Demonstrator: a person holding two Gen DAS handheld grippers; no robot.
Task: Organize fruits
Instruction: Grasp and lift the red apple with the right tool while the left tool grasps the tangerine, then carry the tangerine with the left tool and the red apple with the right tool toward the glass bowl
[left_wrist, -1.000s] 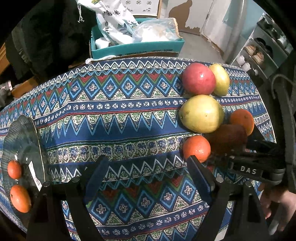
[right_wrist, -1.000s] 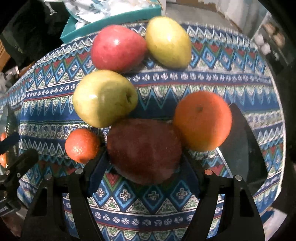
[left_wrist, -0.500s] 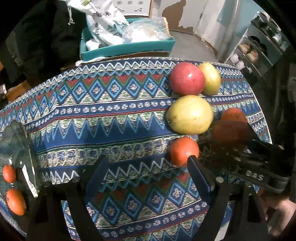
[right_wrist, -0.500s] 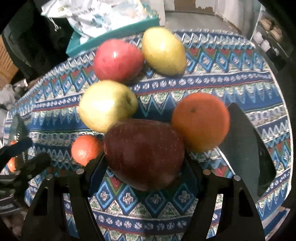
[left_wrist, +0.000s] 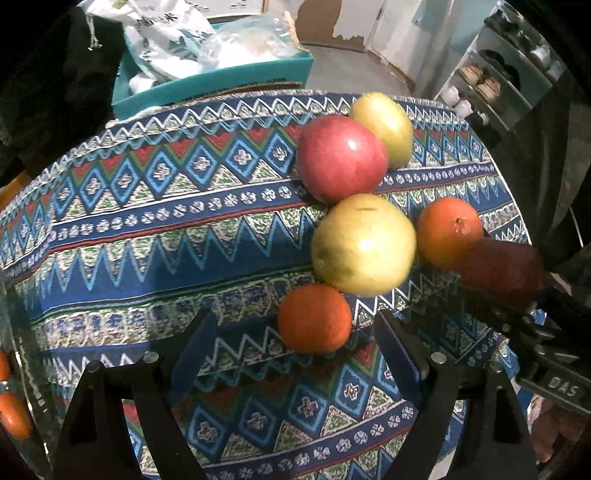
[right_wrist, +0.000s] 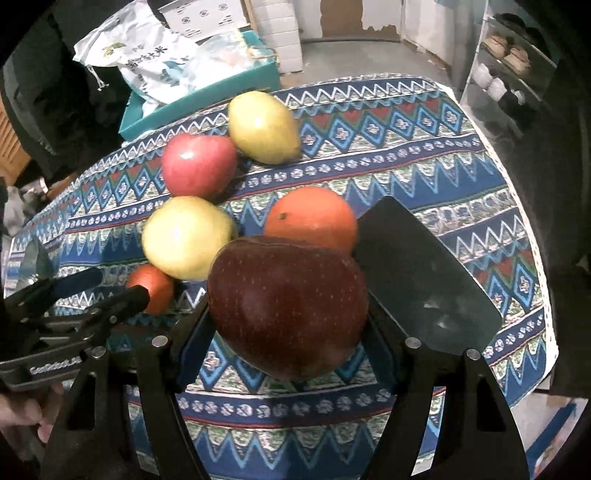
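- Left wrist view: the left gripper (left_wrist: 295, 354) hangs with its jaws spread wide and nothing pressed between them; a small orange (left_wrist: 314, 318) lies on the cloth just beyond the fingertips, nearer the right finger.
- Past it sits a yellow-green apple (left_wrist: 364, 244), then a red apple (left_wrist: 341, 158) and a yellow pear (left_wrist: 382, 127) at the far edge; a larger orange (left_wrist: 448, 230) lies to the right.
- The patterned tablecloth (left_wrist: 147, 221) covers the table; a teal box (left_wrist: 218, 85) of bags stands behind it, shelves far right. A glass plate (left_wrist: 22, 373) at the left edge holds two small oranges.
- Right wrist view: the right gripper (right_wrist: 288, 343) is clamped on a dark red apple (right_wrist: 288, 306), held clear above the cloth, one pad at each side.
- That apple is deep maroon, glossy, finely speckled.
- A dark flat slab (right_wrist: 424, 280) lies right of it on the cloth.
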